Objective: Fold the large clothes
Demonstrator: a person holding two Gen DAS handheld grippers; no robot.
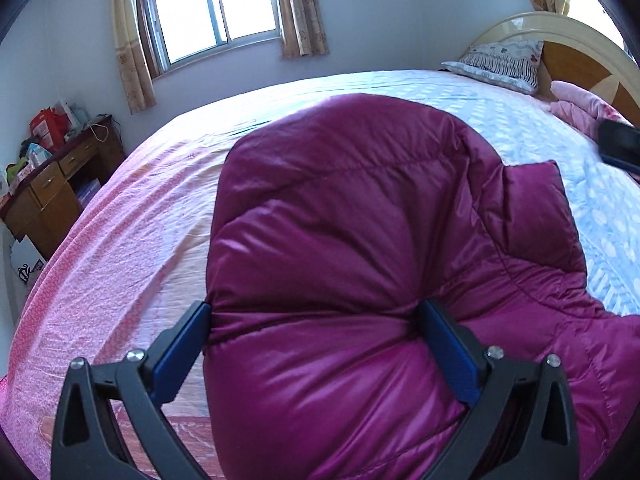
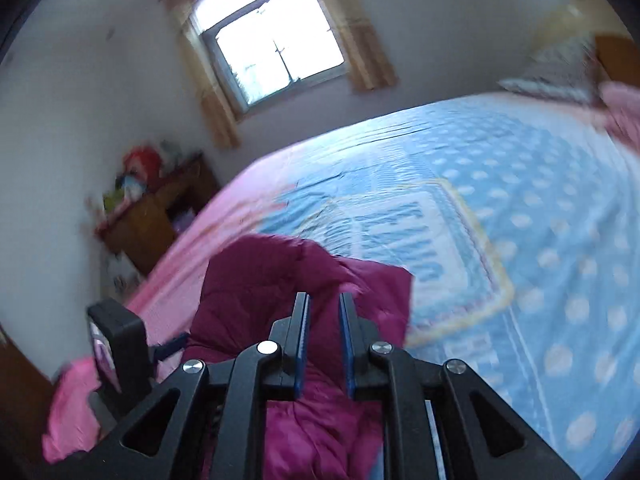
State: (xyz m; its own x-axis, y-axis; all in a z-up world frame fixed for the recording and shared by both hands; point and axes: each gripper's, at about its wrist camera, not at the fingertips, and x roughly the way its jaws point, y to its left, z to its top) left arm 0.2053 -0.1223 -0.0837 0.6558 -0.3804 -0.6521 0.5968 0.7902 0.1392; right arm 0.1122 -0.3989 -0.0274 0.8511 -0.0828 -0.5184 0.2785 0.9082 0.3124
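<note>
You are working on one magenta down jacket (image 1: 344, 216), which is lying puffed up on the bed (image 1: 132, 216), over the pink side of the bedspread with its far part reaching the blue dotted side. Your left gripper (image 1: 314, 312) is standing wide apart, its two blue-padded fingers (image 1: 184, 344) pressing into either side of a thick quilted bulge of the jacket, so it is clamping that fold between them. Your right gripper (image 2: 324, 308) is showing its two fingers nearly together with only a narrow gap; jacket fabric is lying below and beyond them, but the blur is hiding whether any cloth is pinched between them, so you cannot tell. In the right wrist view the left gripper's black body is appearing at the lower left, beside the jacket (image 2: 280, 272). At the head of the bed one patterned pillow (image 1: 504, 62) is leaning near the headboard (image 1: 576, 52). One wooden desk (image 1: 52, 192) cluttered with small items is standing by the wall under one curtained window (image 1: 212, 4).
</note>
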